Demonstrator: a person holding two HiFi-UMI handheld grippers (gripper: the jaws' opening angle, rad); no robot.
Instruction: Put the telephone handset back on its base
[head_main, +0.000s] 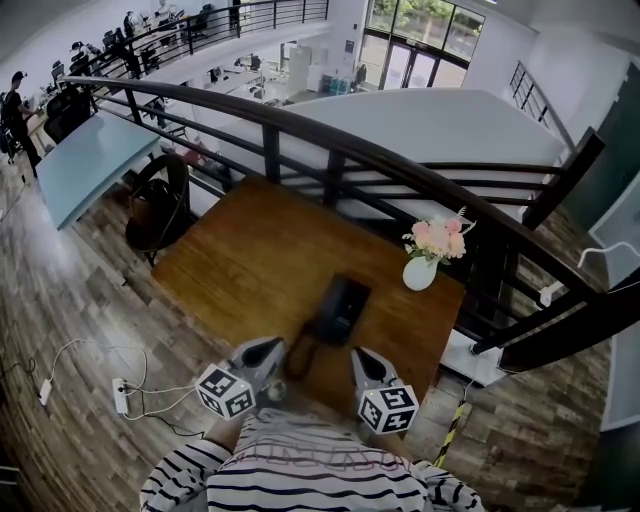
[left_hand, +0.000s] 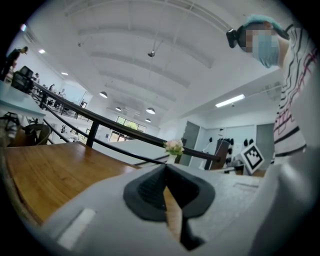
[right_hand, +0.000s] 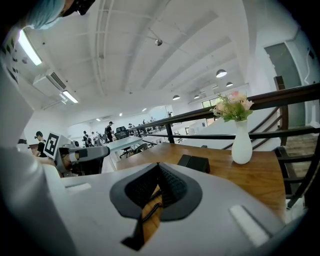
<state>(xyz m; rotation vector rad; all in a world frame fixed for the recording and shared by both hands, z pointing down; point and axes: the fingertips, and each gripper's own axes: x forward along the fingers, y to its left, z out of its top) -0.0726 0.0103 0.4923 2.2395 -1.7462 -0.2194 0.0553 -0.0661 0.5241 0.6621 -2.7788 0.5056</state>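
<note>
Head view: telephone (head_main: 341, 305) sits dark at mid-bench (head_main: 240, 260), just ahead of both tools. Handset not told apart from base here. Coiled cord (head_main: 298, 358) trails toward left tool (head_main: 268, 350); right tool (head_main: 360, 357) beside it. Vase (head_main: 419, 272) near.

Left gripper view: left tool (left_hand: 165, 167) jaws together, nothing held.

Right gripper view: right tool (right_hand: 158, 166) jaws together, nothing held; telephone (right_hand: 194, 163) ahead.

Judgement: handset likely light, rigid, smooth plastic. Take hold at narrow middle; expect cord drag.
</note>
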